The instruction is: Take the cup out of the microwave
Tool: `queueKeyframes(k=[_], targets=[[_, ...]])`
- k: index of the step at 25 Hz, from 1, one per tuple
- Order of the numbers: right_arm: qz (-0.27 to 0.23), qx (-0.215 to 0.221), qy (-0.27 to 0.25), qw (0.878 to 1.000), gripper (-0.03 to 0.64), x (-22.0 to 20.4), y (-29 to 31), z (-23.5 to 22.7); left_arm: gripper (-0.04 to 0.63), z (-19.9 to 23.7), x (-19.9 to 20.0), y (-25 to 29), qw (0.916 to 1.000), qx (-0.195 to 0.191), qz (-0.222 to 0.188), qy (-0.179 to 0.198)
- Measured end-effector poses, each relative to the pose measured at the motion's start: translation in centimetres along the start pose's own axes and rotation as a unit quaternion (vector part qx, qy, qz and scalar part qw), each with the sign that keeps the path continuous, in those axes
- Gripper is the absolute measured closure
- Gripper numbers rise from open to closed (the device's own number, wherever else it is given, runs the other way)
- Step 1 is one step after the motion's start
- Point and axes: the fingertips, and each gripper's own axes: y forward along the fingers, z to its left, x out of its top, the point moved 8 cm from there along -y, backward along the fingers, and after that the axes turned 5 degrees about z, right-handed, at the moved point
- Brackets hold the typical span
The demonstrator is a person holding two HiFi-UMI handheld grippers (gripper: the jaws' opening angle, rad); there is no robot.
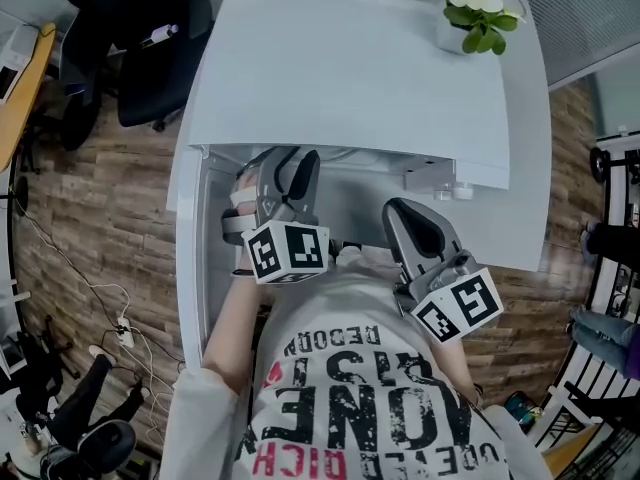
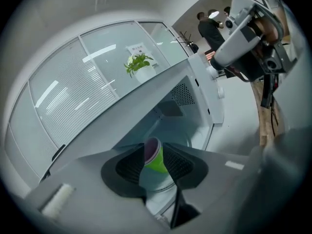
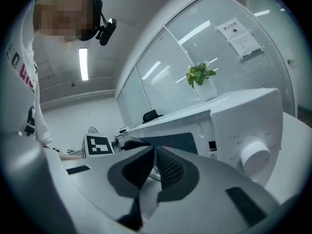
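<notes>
A green paper cup (image 2: 156, 164) with a purple inside stands on the glass turntable within the white microwave (image 1: 370, 78). My left gripper (image 2: 153, 146) points into the open cavity. Its jaws stand apart and the cup shows through the gap, further in and untouched. From above, the left gripper (image 1: 285, 168) sits at the mouth of the oven and the cup is hidden. My right gripper (image 1: 402, 216) hangs in front of the microwave's control side; in its own view the right gripper (image 3: 155, 150) has its tips together with nothing between them.
The microwave door (image 1: 190, 268) is swung open at the left, toward the person. A potted plant (image 1: 470, 8) stands on the oven's top at the back right. The control knob (image 3: 254, 156) is at the right front. An office chair (image 1: 150, 48) stands on the wooden floor at the left.
</notes>
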Motion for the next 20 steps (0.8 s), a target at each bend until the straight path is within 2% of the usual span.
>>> queueKeyframes(k=[3,9,20], targets=[[0.0,-0.004,0.002,1.0,0.589,0.1,-0.1,-0.2,0.457,-0.1,-0.2,0.8,0.9996,-0.002,0.009,0.027],[-0.001,-0.019,0.005,1.0,0.589,0.2,-0.6,-0.8,0.457,-0.1,-0.6,1.9,0.9982,-0.01,0.02,0.055],[0.002,-0.034,0.011,0.999,0.589,0.2,-0.9,-1.5,0.457,-0.2,-0.9,3.0,0.9959,-0.018,0.023,0.085]])
